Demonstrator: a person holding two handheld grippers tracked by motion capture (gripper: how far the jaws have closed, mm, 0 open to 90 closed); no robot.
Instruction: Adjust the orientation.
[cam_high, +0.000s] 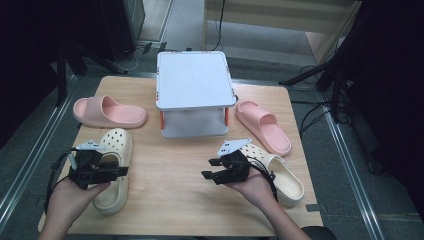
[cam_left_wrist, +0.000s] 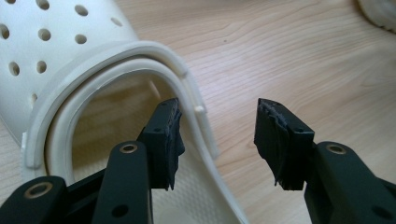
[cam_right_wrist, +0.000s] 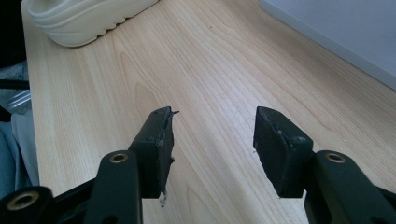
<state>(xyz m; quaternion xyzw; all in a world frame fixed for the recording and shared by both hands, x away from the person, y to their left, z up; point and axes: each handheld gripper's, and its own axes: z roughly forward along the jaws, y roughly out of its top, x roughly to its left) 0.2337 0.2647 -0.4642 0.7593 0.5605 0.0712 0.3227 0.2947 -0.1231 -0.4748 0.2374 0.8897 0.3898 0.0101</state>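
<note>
Two cream perforated clogs and two pink slides lie on the wooden table (cam_high: 180, 195). My left gripper (cam_high: 121, 171) hovers over the left cream clog (cam_high: 116, 142). In the left gripper view the gripper (cam_left_wrist: 217, 140) is open, one jaw inside the clog's (cam_left_wrist: 60, 56) foot opening and the other outside above the wood, with the rim and folded strap (cam_left_wrist: 187, 93) between them, not pinched. My right gripper (cam_high: 209, 168) is open over bare wood beside the right cream clog (cam_high: 285, 177). Nothing sits between its jaws (cam_right_wrist: 212, 144).
A white two-tier rack (cam_high: 194, 80) stands at the back middle of the table. One pink slide (cam_high: 112, 112) lies at its left and another pink slide (cam_high: 265, 127) at its right. Bare wood lies between the two grippers. The left clog's sole (cam_right_wrist: 84, 18) and the rack's edge (cam_right_wrist: 345, 32) appear in the right gripper view.
</note>
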